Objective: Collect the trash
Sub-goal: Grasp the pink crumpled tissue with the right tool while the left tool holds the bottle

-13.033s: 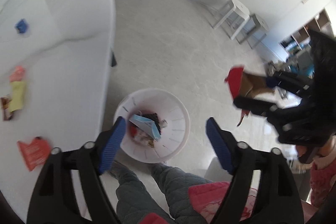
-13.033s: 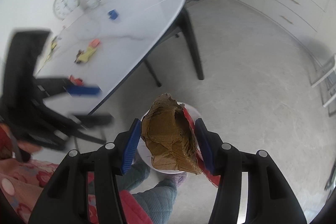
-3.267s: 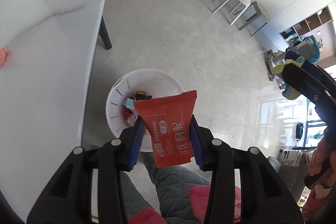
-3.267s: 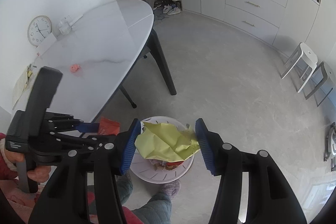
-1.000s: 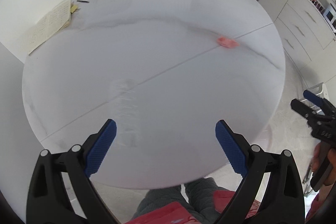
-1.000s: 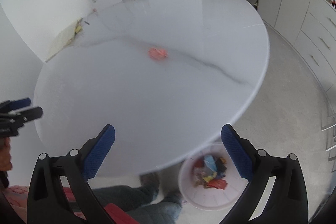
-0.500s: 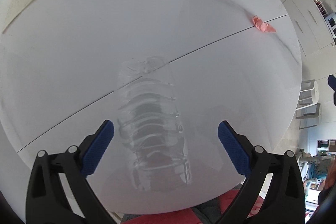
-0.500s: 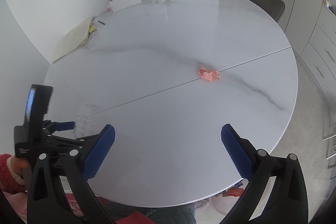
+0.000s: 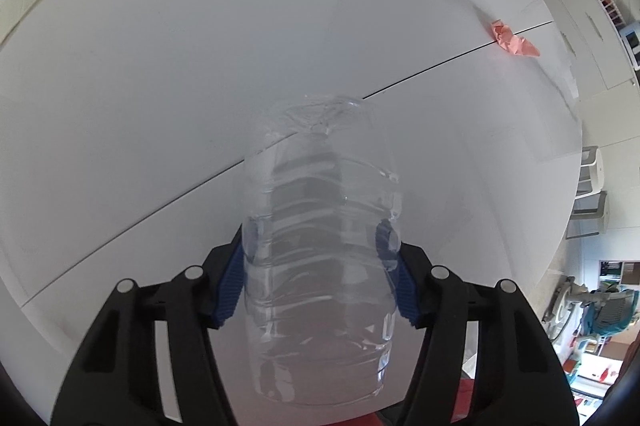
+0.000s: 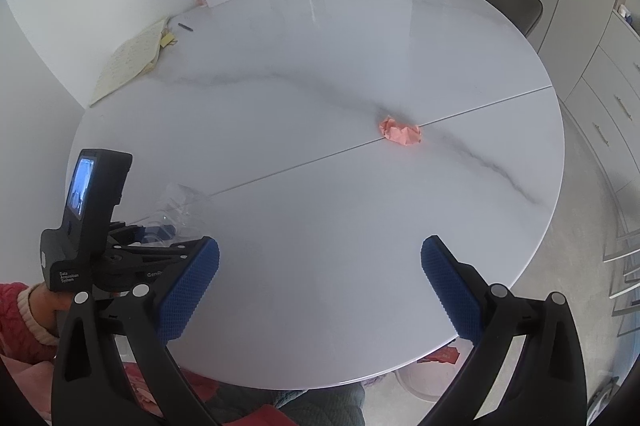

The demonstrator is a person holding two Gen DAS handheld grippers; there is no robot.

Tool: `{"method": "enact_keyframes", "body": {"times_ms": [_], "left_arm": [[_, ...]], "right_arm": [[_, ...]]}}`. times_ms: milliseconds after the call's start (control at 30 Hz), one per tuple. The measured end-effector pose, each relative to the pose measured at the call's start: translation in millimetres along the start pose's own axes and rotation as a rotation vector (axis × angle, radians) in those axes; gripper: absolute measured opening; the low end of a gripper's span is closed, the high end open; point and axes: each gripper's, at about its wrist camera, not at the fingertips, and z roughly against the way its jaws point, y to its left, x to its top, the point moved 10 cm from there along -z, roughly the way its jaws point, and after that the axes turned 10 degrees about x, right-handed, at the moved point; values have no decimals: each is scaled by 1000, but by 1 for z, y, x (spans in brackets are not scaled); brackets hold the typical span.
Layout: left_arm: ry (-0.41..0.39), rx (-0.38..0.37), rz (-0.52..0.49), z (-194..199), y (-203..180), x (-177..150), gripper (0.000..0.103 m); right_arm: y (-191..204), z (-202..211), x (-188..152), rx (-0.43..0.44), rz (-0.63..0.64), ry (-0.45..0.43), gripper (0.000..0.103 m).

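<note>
My left gripper [image 9: 318, 266] closes its fingers around the clear bottle [image 9: 320, 246] lying on the tabletop [image 9: 160, 86]; my right gripper [image 10: 320, 286] waits spread, empty, pink paper wad [image 10: 400, 131] at one o'clock.

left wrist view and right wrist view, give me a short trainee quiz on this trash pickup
1. What lies between the left gripper's blue pads?
2. True or false: the right gripper holds the crumpled pink paper scrap.
3. The pink scrap lies on: A) the table's seam line, B) the notebook, C) the floor.

Key:
1. The clear ribbed plastic bottle, lying on the white marble round table; the jaws are closing on it.
2. False; its jaws are open and empty.
3. A
</note>
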Motion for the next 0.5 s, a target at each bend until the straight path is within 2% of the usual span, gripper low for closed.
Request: {"method": "enact_keyframes", "body": {"times_ms": [167,500], "left_arm": [[-26,-8,-10,19,-10,-5,59],[-114,-74,-9,89,-37,-3,60]], "right_arm": [[-3,2,-1,-2,-2,-2,100],[-10,4,7,28,62,4,100]]}}
